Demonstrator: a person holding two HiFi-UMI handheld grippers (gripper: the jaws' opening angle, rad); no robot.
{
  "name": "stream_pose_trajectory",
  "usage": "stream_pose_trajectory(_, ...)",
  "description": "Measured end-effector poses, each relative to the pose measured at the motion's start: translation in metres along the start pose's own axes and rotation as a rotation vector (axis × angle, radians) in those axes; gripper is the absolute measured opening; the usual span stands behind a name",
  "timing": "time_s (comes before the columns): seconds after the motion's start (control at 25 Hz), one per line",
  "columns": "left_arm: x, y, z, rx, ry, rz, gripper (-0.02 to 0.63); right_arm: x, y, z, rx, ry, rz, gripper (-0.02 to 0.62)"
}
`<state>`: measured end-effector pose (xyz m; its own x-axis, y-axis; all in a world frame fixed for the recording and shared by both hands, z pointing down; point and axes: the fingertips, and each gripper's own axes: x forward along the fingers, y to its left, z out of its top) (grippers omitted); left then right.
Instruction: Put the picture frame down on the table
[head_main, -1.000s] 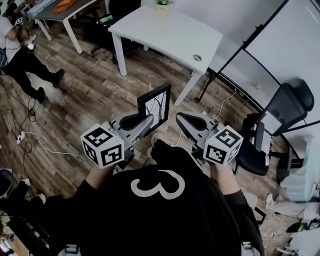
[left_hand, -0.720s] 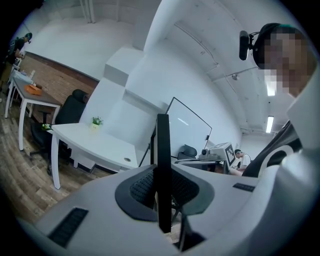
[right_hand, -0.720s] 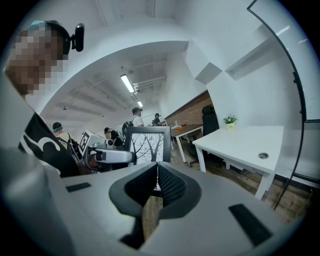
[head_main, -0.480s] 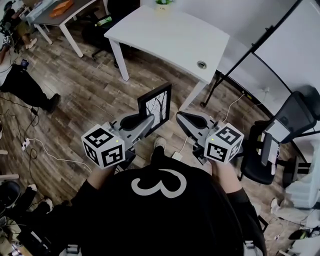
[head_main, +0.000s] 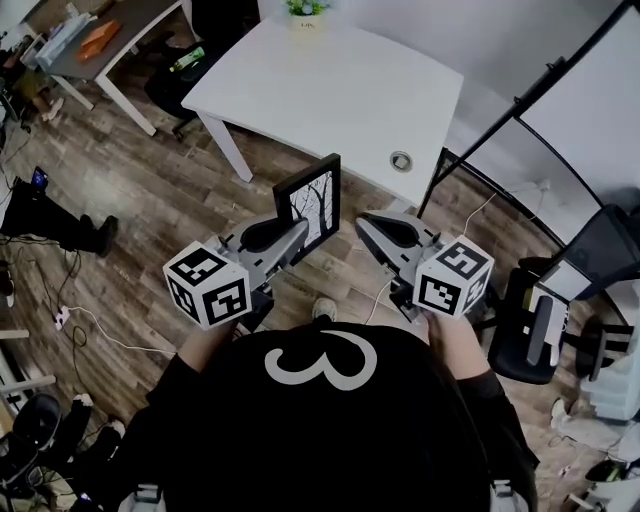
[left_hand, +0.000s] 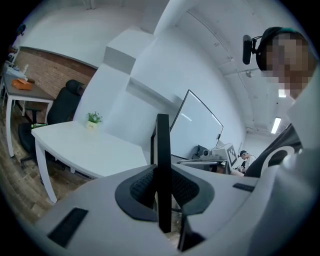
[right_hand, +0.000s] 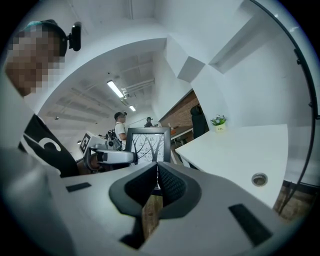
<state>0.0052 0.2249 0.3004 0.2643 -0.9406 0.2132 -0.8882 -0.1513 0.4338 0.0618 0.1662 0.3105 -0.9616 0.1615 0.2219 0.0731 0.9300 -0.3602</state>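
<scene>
We have stepped closer to the white worktop (head_main: 330, 90). Our left gripper (head_main: 288, 232) pinches the picture frame (head_main: 308, 203) upright in the air, near its edge. Our right gripper (head_main: 365, 222) has its fingers (right_hand: 172, 187) pressed together, empty.

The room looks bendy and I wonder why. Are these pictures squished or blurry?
Left gripper view: wide lens bulges everything, corners go black, picture frame looks sharp. Right gripper view: same bulge, white table looks curved. Head view: milder bending, darker corners.
</scene>
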Motion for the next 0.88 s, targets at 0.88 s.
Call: stream_pose_trajectory(0.88,0.101,0.067,0.038,-0.029,0.103,-0.085,0.063,0.014,-0.110,0.028,0.095,-0.063,-0.127,0.023)
